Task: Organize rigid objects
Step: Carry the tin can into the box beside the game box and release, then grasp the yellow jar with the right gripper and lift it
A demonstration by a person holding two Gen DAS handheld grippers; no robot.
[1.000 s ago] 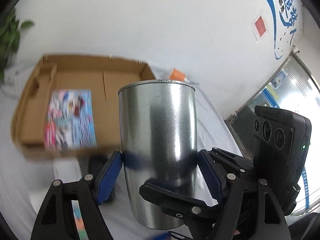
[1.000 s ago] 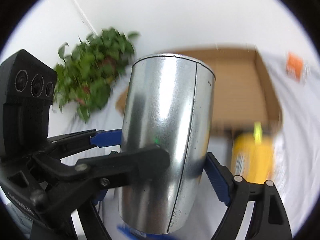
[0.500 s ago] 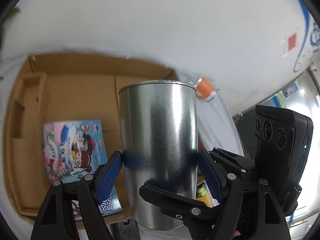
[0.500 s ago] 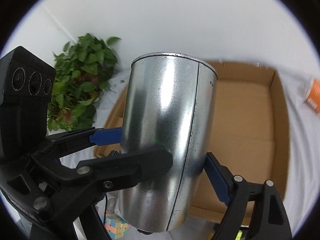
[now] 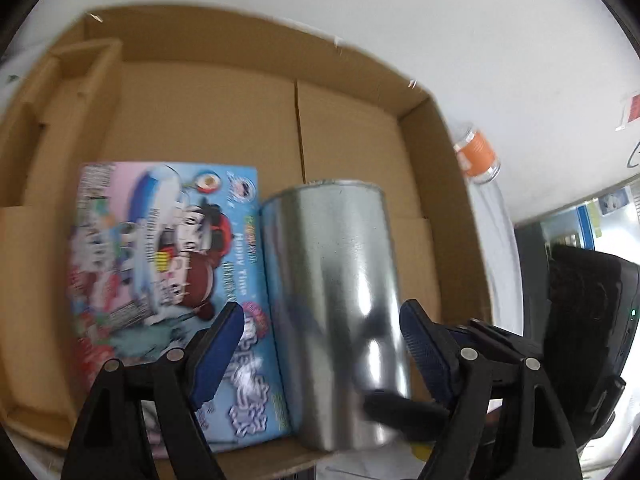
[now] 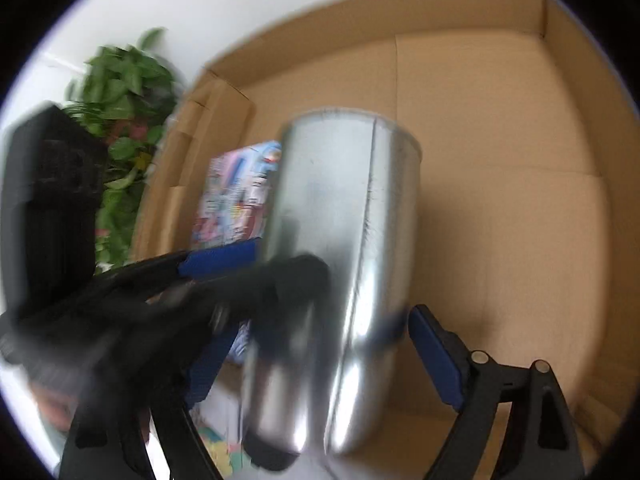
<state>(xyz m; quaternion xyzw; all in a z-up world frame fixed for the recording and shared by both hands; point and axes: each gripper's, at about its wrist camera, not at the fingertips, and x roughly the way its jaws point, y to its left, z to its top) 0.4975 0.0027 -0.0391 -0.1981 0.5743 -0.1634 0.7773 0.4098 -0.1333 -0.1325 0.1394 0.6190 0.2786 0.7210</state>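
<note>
Metal can (image 5: 340,300) sitting inside cardboard box (image 5: 452,184), beside picture book (image 5: 168,280) — both grippers' jaws opening, pads parting from can. Can likely light, rigid, slick — gripping mid-wall from opposite sides advisable.

Light: bright, even daylight.
Glare: white streaks ran down the shiny silver metal cylinder (image 5: 336,312).
Blur: motion smeared both views.
Edges: fisheye-bent, black-cornered.

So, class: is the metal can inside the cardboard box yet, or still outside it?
Inside. The metal can stands within the cardboard box walls, beside the picture box. Whether it rests on the floor, cannot tell.
</note>
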